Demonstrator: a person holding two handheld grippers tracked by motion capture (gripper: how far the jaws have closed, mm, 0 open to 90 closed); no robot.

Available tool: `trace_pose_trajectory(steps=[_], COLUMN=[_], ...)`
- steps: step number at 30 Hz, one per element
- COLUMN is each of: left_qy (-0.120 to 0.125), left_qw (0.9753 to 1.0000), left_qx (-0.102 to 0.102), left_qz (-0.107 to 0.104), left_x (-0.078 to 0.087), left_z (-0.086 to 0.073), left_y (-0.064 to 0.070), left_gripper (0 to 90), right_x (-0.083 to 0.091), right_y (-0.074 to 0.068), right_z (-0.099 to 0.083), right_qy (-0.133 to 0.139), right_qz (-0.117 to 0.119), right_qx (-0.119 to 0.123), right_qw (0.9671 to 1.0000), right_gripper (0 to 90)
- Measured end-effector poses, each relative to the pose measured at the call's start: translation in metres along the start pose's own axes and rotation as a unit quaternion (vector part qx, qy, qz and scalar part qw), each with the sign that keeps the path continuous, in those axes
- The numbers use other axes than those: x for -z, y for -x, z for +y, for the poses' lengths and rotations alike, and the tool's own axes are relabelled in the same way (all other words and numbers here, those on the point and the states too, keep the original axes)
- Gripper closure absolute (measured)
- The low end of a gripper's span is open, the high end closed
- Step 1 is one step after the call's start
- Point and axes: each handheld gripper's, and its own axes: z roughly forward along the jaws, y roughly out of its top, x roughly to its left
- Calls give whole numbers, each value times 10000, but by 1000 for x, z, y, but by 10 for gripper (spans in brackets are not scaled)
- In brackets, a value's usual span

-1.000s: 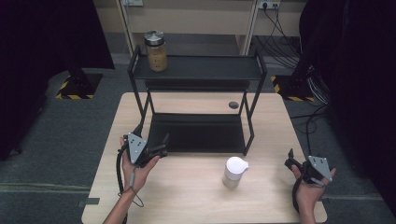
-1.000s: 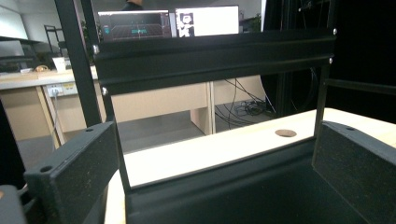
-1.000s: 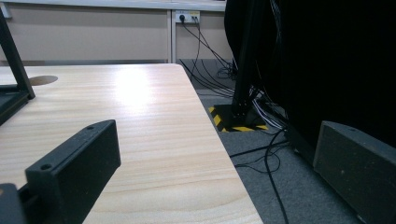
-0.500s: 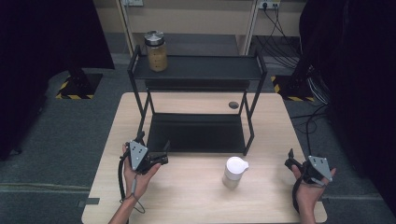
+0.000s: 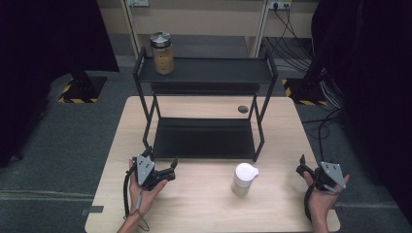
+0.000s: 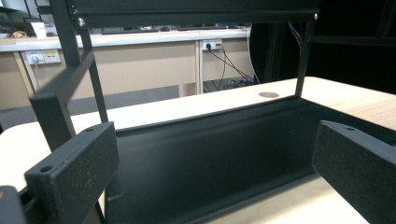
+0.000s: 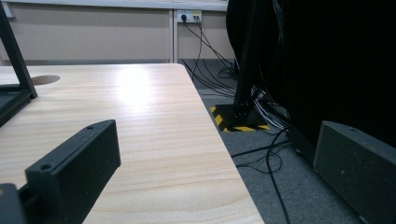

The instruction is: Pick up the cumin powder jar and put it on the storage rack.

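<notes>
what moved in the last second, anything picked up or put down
Only the left hand-held gripper moved: it slid along the table's near edge toward the white cup and a little nearer the person, jaws open and holding nothing. Nothing was picked up or released. The right hand-held gripper, the cup, the black rack and the jar on its top shelf stayed put.

White lidded cup [image 5: 243,178], upright on table, just before black shelf rack [image 5: 204,138]
</notes>
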Motion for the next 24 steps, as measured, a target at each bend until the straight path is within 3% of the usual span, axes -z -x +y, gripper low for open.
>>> trace_pose_trajectory(steps=[2,7,18,24], left_qy=[2,-80,-240,-328], left_qw=[9999,9998,9996,9993], left_qx=[135,180,109,168], left_qz=[20,91,102,77], left_x=[1,2,-2,-4], left_z=[-2,-6,-12,-14], left_y=[1,4,5,3], left_gripper=[0,0,0,0], right_x=[0,0,0,-1], right_y=[1,2,2,2], right_z=[0,0,0,0], right_qy=[1,0,1,-7], right_qz=[12,30,31,35], right_qx=[-8,-42,-51,-26], right_qw=[10000,10000,10000,10000], right_gripper=[6,7,7,7])
